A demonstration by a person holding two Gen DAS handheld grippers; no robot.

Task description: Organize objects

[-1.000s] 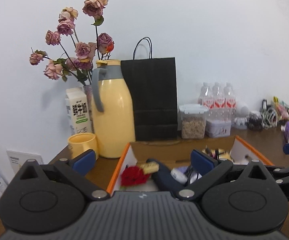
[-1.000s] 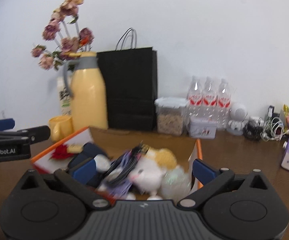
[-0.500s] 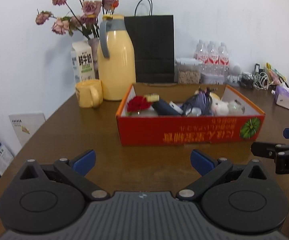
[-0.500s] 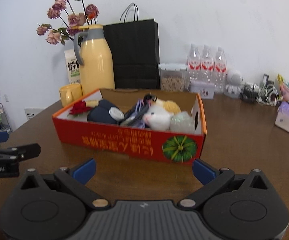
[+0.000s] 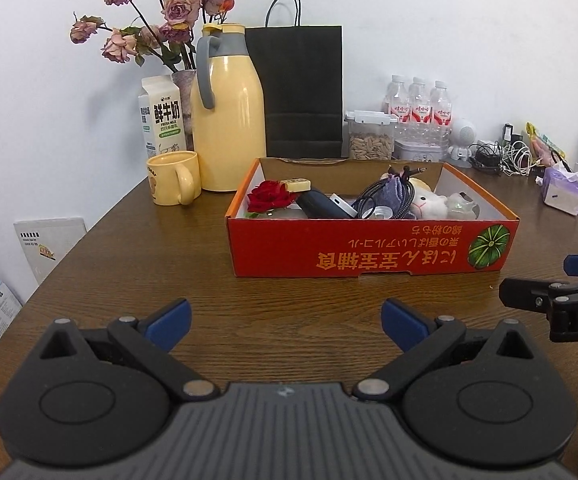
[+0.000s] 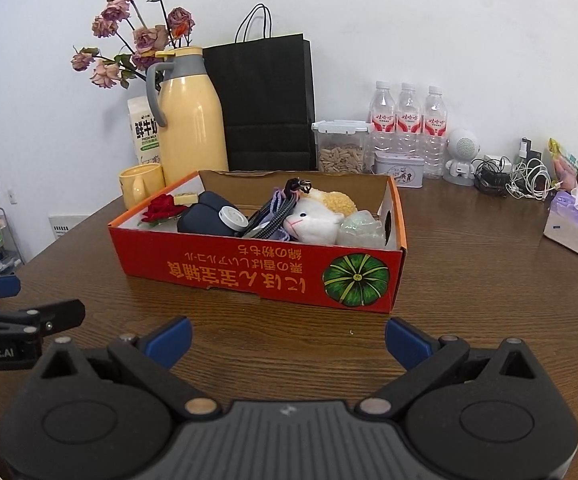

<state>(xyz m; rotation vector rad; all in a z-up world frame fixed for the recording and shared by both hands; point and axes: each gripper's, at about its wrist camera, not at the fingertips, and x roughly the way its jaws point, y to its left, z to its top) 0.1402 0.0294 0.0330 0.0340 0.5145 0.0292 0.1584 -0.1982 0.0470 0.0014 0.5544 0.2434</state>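
Observation:
A red cardboard box (image 5: 369,252) (image 6: 257,272) with a pumpkin print stands on the brown wooden table (image 5: 137,264). Inside lie a red rose (image 5: 269,198), a dark blue case (image 5: 321,206), a braided cable bundle (image 5: 385,196), a white plush toy (image 6: 313,222) and a clear crumpled item (image 6: 359,230). My left gripper (image 5: 285,320) hovers open in front of the box, with nothing between its fingers. My right gripper (image 6: 287,338) is open too, facing the box's pumpkin corner. Each gripper shows at the edge of the other's view.
Along the back wall stand a yellow mug (image 5: 173,178), a yellow thermos jug (image 5: 229,120), a milk carton (image 5: 163,120), dried roses (image 5: 161,20), a black paper bag (image 5: 301,92), a seed jar (image 5: 371,140), water bottles (image 5: 417,108), tangled cables (image 6: 513,178) and a tissue pack (image 6: 571,226).
Both grippers have pulled back from over the box and now sit lower and nearer the table's front. The box's whole front face has come into view.

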